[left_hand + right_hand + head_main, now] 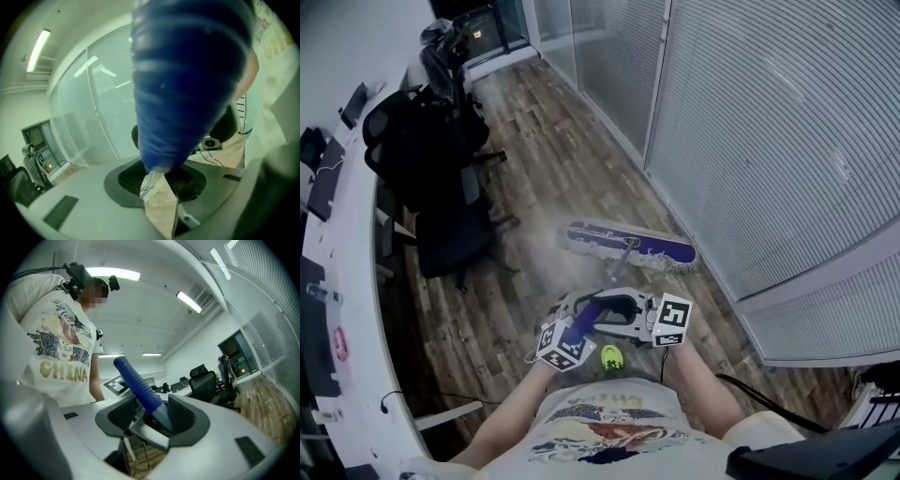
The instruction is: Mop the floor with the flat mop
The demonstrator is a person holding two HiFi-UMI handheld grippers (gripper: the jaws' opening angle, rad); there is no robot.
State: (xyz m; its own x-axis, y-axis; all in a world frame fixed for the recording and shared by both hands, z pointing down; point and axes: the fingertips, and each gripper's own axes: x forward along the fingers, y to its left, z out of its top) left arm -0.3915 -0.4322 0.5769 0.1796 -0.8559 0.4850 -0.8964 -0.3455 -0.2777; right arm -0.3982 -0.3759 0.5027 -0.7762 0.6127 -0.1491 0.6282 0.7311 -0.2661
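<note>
In the head view the flat mop's head [628,246], purple with white fringe, lies flat on the wooden floor ahead of me. Its shaft rises toward me and ends in a ribbed blue grip [581,323]. My left gripper [579,323] is shut on that blue grip, which fills the top of the left gripper view [187,79] above the left gripper's [159,180] pads. My right gripper [614,305] is shut on the handle just below the grip. In the right gripper view the blue grip [136,380] and grey shaft stand between the right gripper's [157,417] ribbed pads.
Black office chairs [431,159] crowd the left of the aisle beside a long white desk [337,309]. A glass wall with blinds [769,141] runs along the right. A black cable [759,398] trails on the floor at lower right. A small yellow-green object [611,356] lies near my feet.
</note>
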